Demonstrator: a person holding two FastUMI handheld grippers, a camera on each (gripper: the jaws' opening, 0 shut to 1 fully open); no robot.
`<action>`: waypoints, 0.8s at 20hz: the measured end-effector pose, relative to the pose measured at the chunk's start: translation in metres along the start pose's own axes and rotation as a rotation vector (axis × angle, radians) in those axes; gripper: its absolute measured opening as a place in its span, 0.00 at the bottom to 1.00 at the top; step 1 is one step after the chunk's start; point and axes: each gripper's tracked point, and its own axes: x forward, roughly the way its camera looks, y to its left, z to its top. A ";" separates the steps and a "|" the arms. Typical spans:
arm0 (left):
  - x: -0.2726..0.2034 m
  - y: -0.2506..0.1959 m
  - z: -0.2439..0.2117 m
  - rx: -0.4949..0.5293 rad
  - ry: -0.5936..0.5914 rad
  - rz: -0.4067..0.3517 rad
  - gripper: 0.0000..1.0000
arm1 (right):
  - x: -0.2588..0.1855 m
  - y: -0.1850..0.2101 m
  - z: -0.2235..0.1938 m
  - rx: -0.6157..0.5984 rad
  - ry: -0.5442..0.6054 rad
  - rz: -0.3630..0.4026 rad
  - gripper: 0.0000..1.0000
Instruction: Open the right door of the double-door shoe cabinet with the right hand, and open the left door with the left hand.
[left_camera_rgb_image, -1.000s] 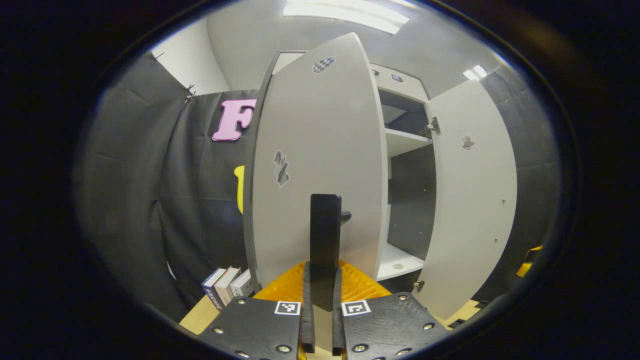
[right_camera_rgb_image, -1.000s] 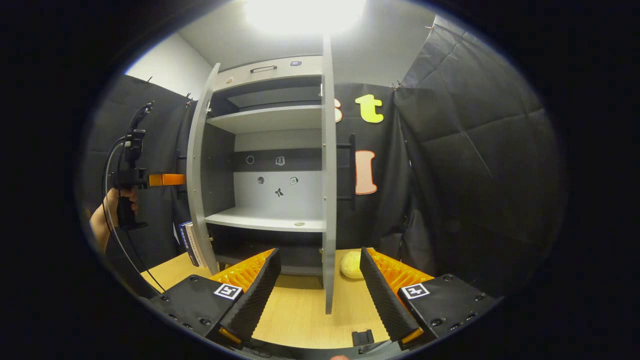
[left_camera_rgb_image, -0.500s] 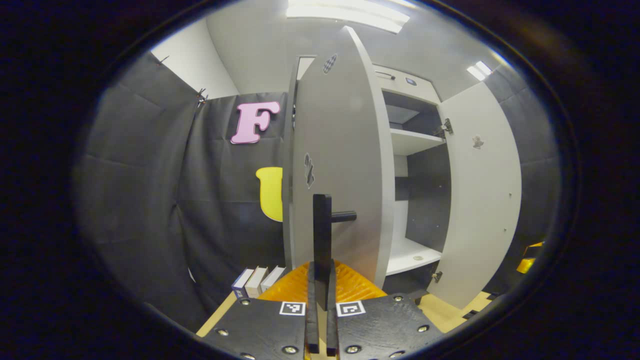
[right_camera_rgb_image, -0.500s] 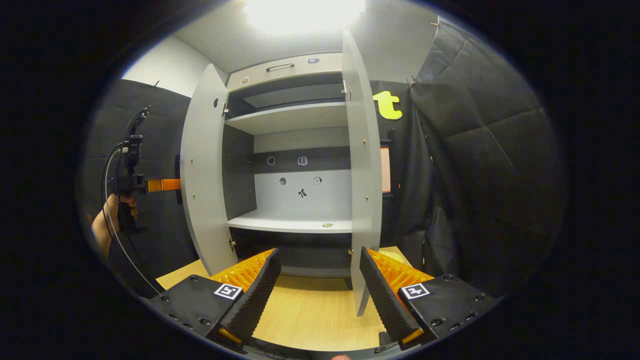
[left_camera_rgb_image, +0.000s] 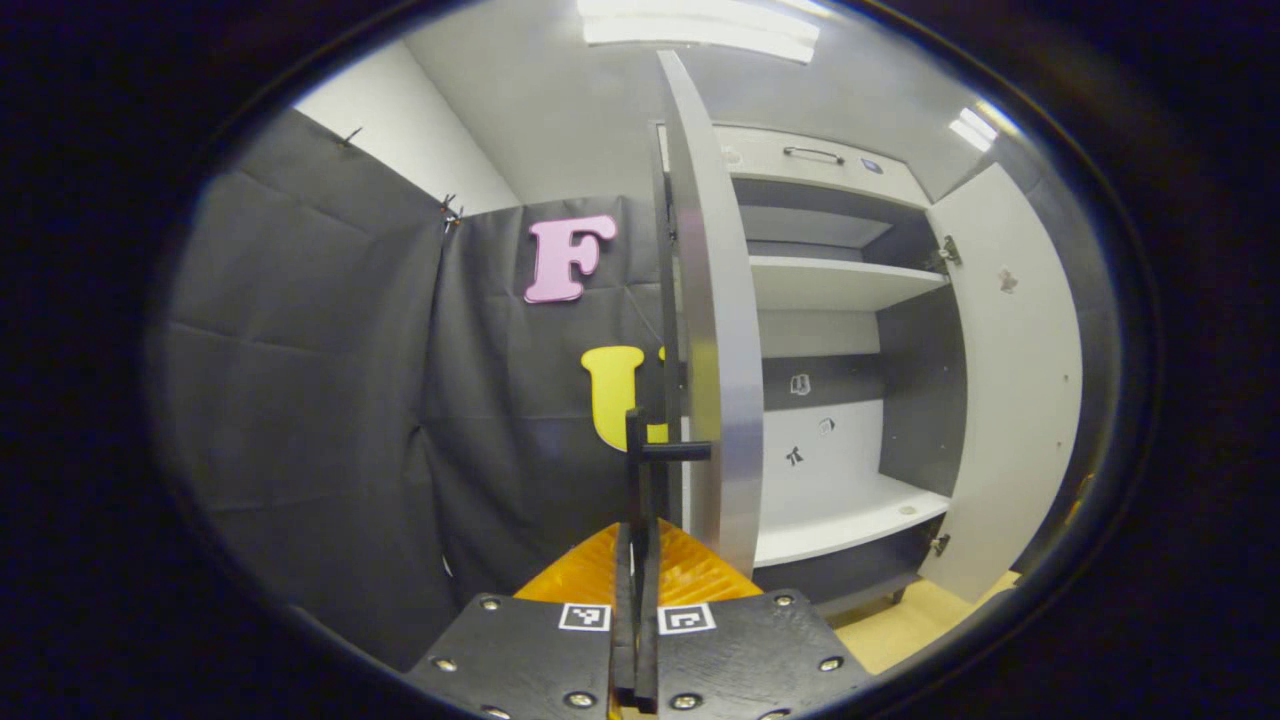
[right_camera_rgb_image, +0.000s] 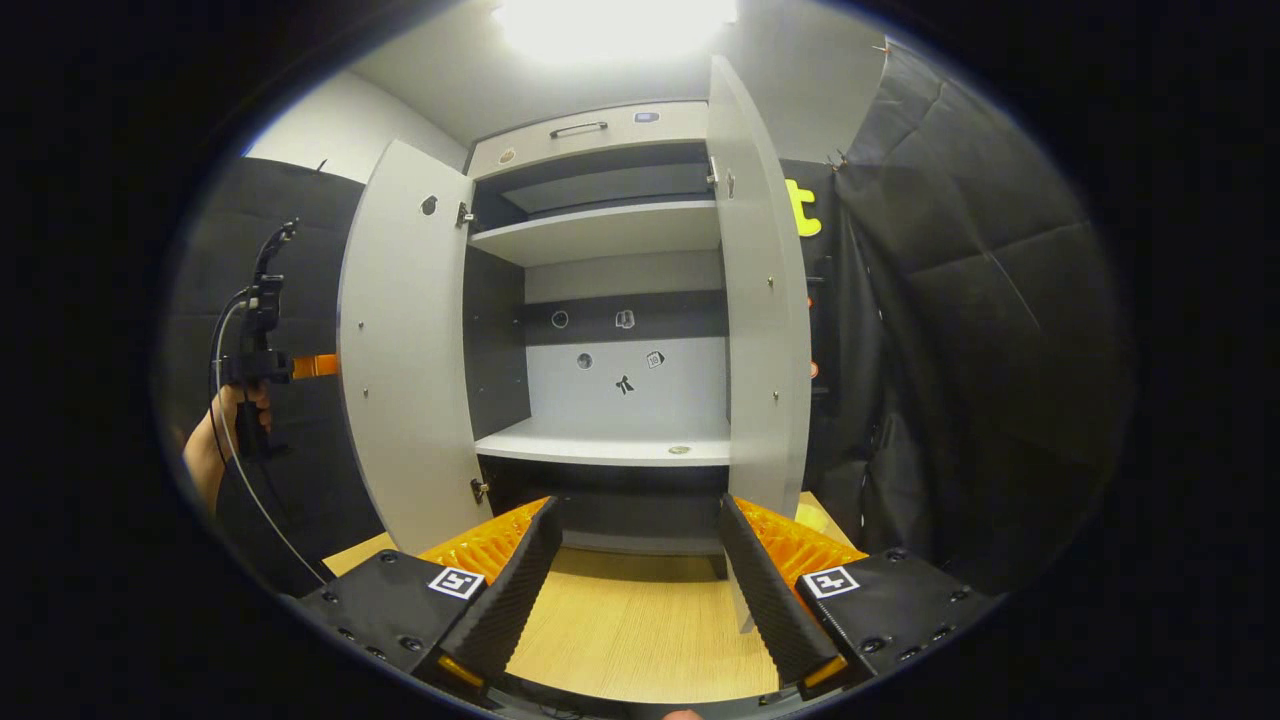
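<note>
The white shoe cabinet (right_camera_rgb_image: 600, 230) stands with both doors swung out. In the left gripper view the left door (left_camera_rgb_image: 715, 330) is edge-on. Its black bar handle (left_camera_rgb_image: 640, 450) runs down between my left gripper's (left_camera_rgb_image: 637, 560) fingers, which are shut on it. The right door (left_camera_rgb_image: 1010, 390) stands wide open farther right. In the right gripper view my right gripper (right_camera_rgb_image: 640, 580) is open and holds nothing, low in front of the cabinet. The left door (right_camera_rgb_image: 405, 350) and right door (right_camera_rgb_image: 765, 320) flank the shelves. The left gripper (right_camera_rgb_image: 265, 365), held by a hand (right_camera_rgb_image: 215, 440), is behind the left door.
A wooden table top (right_camera_rgb_image: 640, 630) lies under my right gripper, in front of the cabinet. Inside, the shelves (right_camera_rgb_image: 610, 445) hold a small round item (right_camera_rgb_image: 680, 450), and small stickers mark the back panel. Black cloth walls close in on both sides.
The left door has swung farther out with my left gripper on its handle, from face-on to edge-on. In the right gripper view the right door now shows its inner face.
</note>
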 end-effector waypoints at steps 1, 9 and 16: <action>-0.002 -0.003 -0.001 -0.016 -0.002 -0.011 0.02 | 0.000 0.000 0.000 -0.002 0.000 0.002 0.97; -0.033 -0.013 0.001 0.039 -0.031 0.005 0.02 | 0.001 0.006 0.011 -0.014 -0.028 0.011 0.97; -0.093 -0.042 0.002 0.047 -0.053 -0.021 0.02 | -0.004 -0.004 0.021 -0.001 -0.067 -0.001 0.99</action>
